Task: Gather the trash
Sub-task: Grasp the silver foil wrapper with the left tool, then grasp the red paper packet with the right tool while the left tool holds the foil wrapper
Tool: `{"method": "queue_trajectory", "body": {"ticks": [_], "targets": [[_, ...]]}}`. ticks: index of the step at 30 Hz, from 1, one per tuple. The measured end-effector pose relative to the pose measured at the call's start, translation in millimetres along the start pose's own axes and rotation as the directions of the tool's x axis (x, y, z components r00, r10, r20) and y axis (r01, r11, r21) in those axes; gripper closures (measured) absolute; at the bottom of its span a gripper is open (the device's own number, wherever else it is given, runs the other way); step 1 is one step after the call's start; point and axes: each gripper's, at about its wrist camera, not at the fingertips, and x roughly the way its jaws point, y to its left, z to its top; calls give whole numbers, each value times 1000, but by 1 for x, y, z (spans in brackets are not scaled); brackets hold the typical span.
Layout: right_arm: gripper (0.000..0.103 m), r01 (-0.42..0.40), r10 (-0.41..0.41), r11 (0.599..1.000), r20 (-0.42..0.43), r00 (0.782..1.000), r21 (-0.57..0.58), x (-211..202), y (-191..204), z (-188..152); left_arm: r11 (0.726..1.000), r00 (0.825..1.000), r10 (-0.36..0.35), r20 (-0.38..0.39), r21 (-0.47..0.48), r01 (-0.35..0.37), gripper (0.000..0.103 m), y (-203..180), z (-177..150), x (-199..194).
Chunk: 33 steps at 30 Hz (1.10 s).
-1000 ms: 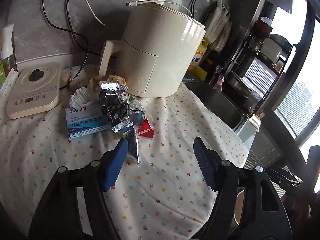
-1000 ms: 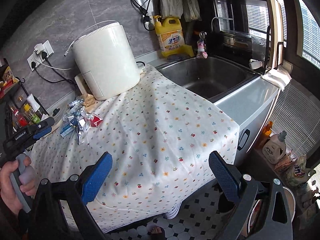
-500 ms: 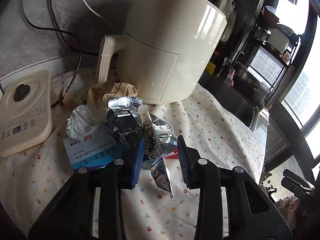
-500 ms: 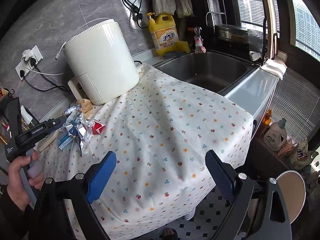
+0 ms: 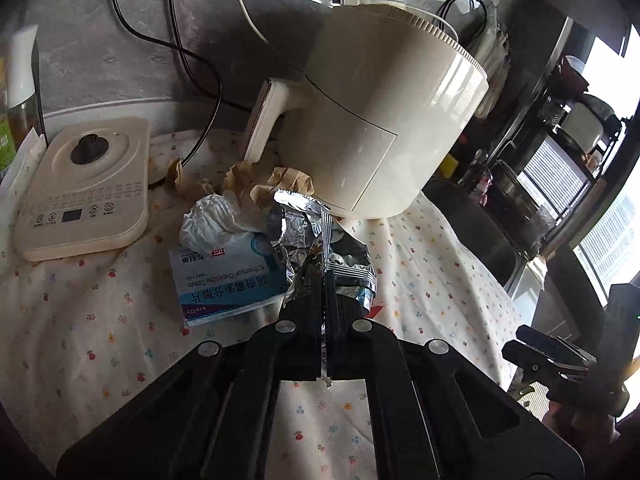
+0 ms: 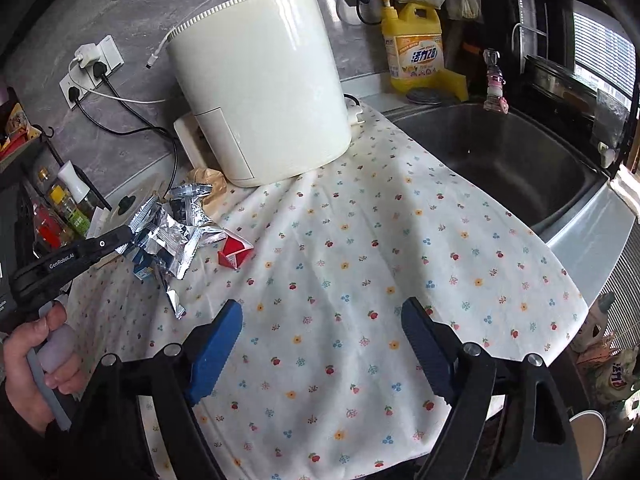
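Note:
A crumpled silver foil wrapper [image 5: 320, 240] lies on the flowered cloth beside a blue and white tablet box [image 5: 228, 276], a white crumpled tissue [image 5: 212, 220] and brown crumpled paper [image 5: 260, 184]. My left gripper [image 5: 325, 280] is shut on the foil wrapper; a strip of foil runs between its fingers. In the right wrist view the left gripper [image 6: 128, 236] pinches the foil wrapper [image 6: 176, 236], with a small red carton [image 6: 236, 254] next to it. My right gripper [image 6: 320, 332] is open and empty above the cloth's front part.
A cream air fryer [image 5: 376, 120] stands right behind the trash. A cream kettle base [image 5: 84, 188] sits at the left. The steel sink [image 6: 508, 156] lies to the right, with a yellow detergent bottle [image 6: 416, 48] behind it. Bottles [image 6: 64, 208] stand at far left.
My left gripper moved forward to the trash pile and closed from wide open onto the foil wrapper. My right gripper came closer over the cloth and stayed open.

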Motion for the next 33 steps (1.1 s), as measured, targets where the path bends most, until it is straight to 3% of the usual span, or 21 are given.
{"method": "queue_trajectory", "body": {"ticks": [3,10,16,23,26,27,29,33], "targets": [[39,-83,81,996,-42,996,-46,21,14,18,996,998,50,33,-70,-48,101,11,-2,-17],[48,-199,181,967,-122,976,-157,60,44,37,962,976,203,82,-200,-183,101,43,-21,-62],[50,-237,200,943,-172,965,-235,87,68,39,911,940,323,106,-305,-279,101,69,-43,-104],[52,-208,151,927,-197,969,-313,121,89,39,847,895,434,105,-385,-366,101,84,-70,-140],[76,-205,133,918,-223,966,-339,131,97,37,825,883,457,102,-419,-379,101,90,-82,-151],[94,-189,113,916,-226,968,-354,133,101,37,820,881,462,100,-428,-381,101,93,-85,-154],[99,-146,81,920,-188,979,-364,130,105,36,814,879,467,95,-436,-384,101,97,-91,-158],[100,-163,109,920,-166,980,-356,117,117,34,812,882,462,94,-444,-378,101,105,-96,-163]]}}
